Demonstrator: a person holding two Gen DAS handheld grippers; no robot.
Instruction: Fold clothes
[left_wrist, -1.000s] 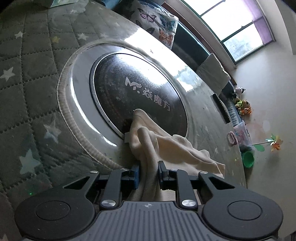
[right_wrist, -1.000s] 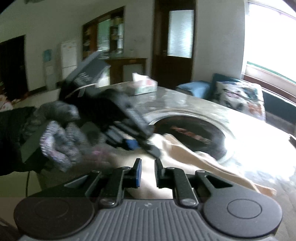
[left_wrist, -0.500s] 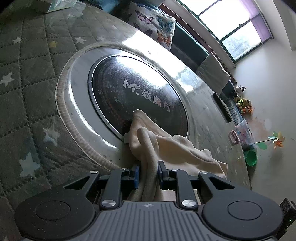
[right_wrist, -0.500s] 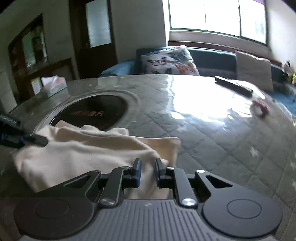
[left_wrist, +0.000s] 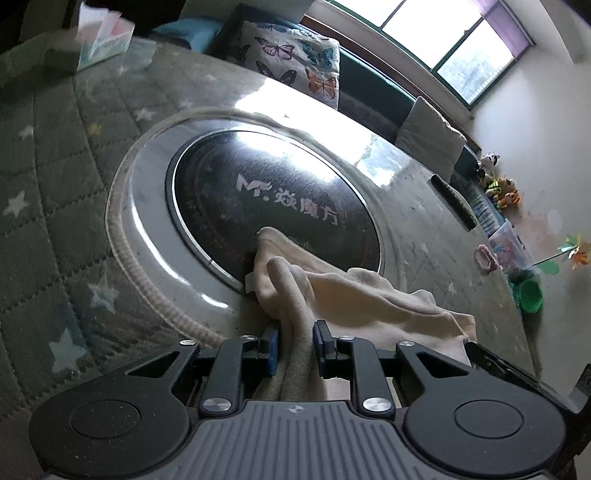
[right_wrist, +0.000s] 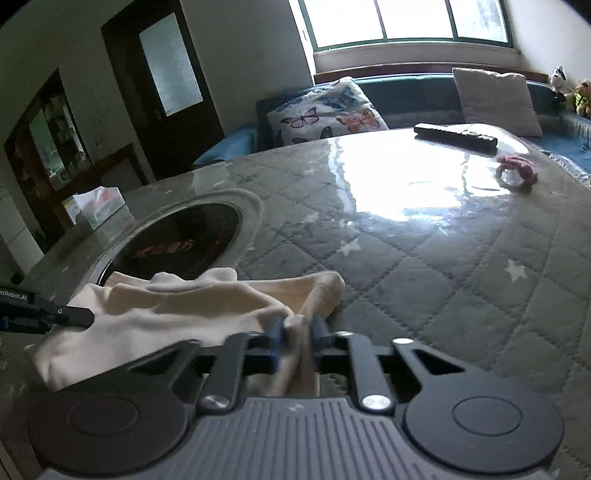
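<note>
While both the left gripper (left_wrist: 295, 345) and right gripper (right_wrist: 297, 338) pinch the cream garment (right_wrist: 177, 310), their bodies hide its near edge.

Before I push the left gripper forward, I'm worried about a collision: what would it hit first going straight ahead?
The left gripper already pinches the cream garment, which is bunched directly ahead. Beyond it lies the black round cooktop set into the table; depth is hard to judge.
</note>
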